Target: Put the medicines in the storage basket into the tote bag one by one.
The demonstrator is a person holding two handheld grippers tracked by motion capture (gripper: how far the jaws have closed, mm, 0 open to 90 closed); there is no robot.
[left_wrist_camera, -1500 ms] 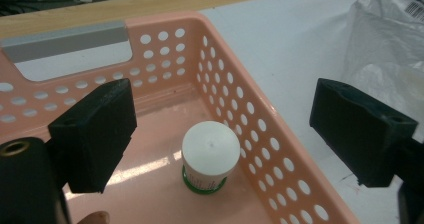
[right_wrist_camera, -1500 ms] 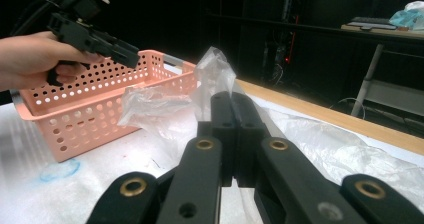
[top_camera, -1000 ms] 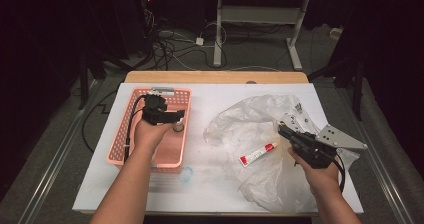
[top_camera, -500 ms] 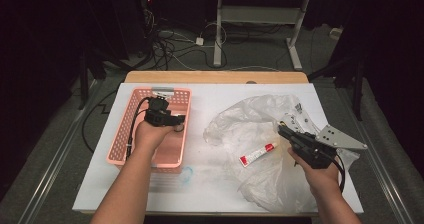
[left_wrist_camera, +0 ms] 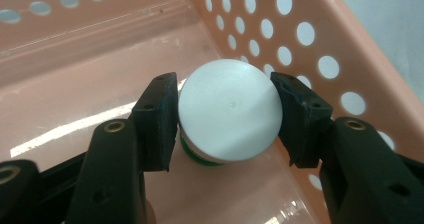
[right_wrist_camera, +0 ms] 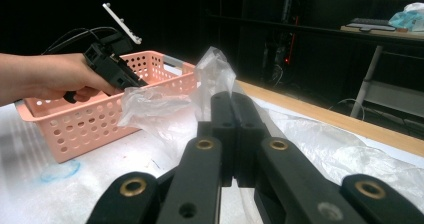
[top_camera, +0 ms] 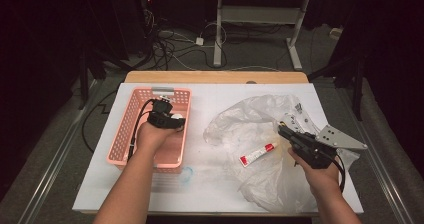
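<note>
In the left gripper view my left gripper [left_wrist_camera: 225, 119] is shut on a small jar [left_wrist_camera: 230, 109] with a white cap and a green body, low inside the pink perforated basket [left_wrist_camera: 310, 34]. From above, the left gripper [top_camera: 175, 119] sits at the right side of the basket [top_camera: 125, 134]. My right gripper [top_camera: 283, 129] is over the clear plastic bag [top_camera: 250, 119]. Its jaws are pressed together [right_wrist_camera: 232, 101], and a fold of the bag [right_wrist_camera: 215, 69] stands up at their tips. A white tube with a red cap [top_camera: 257, 154] lies on the bag to the left of the right gripper.
The white table top [top_camera: 220, 194] has a faint blue mark [top_camera: 186, 173] in front of the basket. A wooden edge [top_camera: 215, 77] runs along the far side. Cables and desk legs stand on the dark floor beyond.
My left gripper has moved slightly right and lower into the basket with the jar. The right gripper and the bag have stayed put.
</note>
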